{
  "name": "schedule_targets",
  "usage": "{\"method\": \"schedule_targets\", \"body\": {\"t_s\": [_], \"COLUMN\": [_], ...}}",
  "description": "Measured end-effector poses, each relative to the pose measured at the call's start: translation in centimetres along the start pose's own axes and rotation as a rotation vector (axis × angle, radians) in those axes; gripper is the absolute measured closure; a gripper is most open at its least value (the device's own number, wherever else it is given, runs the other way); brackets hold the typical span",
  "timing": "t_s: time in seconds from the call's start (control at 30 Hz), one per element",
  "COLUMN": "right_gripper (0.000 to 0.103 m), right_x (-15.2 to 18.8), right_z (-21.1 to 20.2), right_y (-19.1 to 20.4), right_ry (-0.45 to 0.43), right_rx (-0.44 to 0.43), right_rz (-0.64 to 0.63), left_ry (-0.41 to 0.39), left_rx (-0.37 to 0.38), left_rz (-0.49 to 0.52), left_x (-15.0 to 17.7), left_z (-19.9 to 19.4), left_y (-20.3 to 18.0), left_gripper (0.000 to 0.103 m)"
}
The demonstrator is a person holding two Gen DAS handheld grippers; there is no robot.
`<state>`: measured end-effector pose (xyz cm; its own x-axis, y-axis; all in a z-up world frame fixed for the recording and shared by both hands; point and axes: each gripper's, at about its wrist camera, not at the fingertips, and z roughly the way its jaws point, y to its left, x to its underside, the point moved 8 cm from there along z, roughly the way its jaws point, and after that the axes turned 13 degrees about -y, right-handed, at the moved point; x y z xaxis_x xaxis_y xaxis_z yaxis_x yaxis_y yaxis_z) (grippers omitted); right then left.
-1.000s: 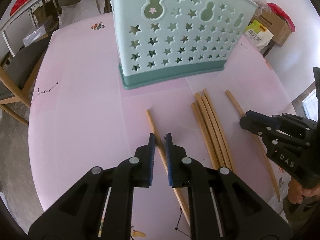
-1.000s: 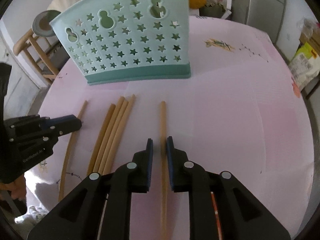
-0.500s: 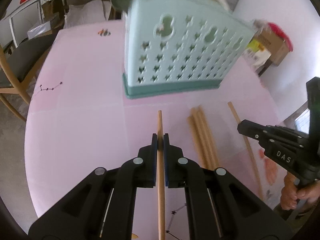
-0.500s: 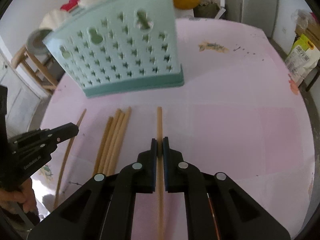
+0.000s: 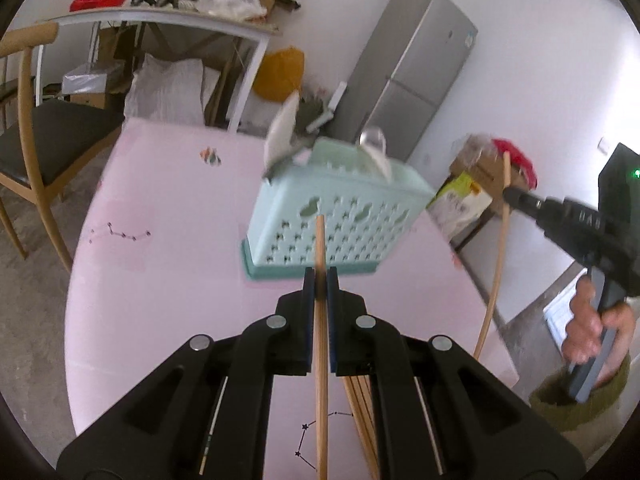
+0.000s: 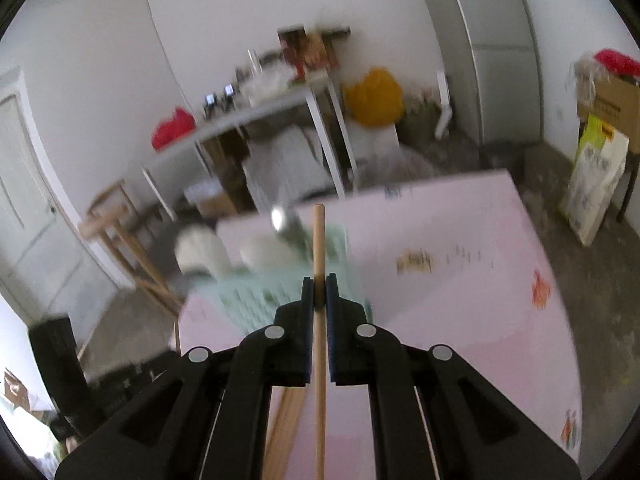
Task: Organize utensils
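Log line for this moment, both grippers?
left gripper: shut on wooden chopstick | right gripper: shut on second wooden chopstick | mint-green perforated plastic basket: ahead

Chopstick [image 5: 321, 344]: smooth pale wood. Basket [image 5: 340, 220]: matt mint plastic, perforated. Table [image 5: 160, 280]: pink, smooth. Fridge [image 5: 416, 68]: brushed grey metal.

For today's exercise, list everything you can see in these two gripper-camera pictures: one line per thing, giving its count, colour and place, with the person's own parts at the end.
table: one, pink, fills the foreground.
utensil basket: one, mint green with star holes, on the table, already holding utensils.
held chopsticks: two, wooden, one in the left gripper, one in the right gripper.
loose chopsticks: a few, wooden, lying on the table beneath the left gripper.
fridge: one, grey, against the far wall.
chair: one, wooden with dark seat, left of the table.
side table: one, white, cluttered, at the wall.
left gripper: black, shut on a chopstick.
right gripper: black, shut on a chopstick.
hand: one, holding the right gripper's handle.
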<state>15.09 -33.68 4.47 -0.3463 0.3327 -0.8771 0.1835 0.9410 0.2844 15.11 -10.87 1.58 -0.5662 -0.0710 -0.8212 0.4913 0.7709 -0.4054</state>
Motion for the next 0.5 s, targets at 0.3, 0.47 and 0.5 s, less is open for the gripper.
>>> {"method": "schedule_targets", "body": {"t_s": [0.3, 0.47, 0.5], "right_gripper": [0.097, 0.097, 0.097], "right_x": [-9.7, -14.9, -15.4], "right_z": [-0.6, 1.0, 1.2], "right_y": [2.2, 3.1, 3.3], "right_ry": [-0.184, -0.269, -0.278], "right_rx": [-0.068, -0.096, -0.101], "right_rz": [-0.017, -0.015, -0.015], "left_ry": [-0.099, -0.145, -0.151], "left_rx": [0.029, 0.055, 0.059], "left_rz": [-0.015, -0.016, -0.016], "left_x": [-3.3, -4.9, -5.1], "left_z": [-2.2, -2.9, -3.1], "left_y": [0.3, 0.0, -0.1], "left_gripper": [0.099, 0.099, 0.099]}}
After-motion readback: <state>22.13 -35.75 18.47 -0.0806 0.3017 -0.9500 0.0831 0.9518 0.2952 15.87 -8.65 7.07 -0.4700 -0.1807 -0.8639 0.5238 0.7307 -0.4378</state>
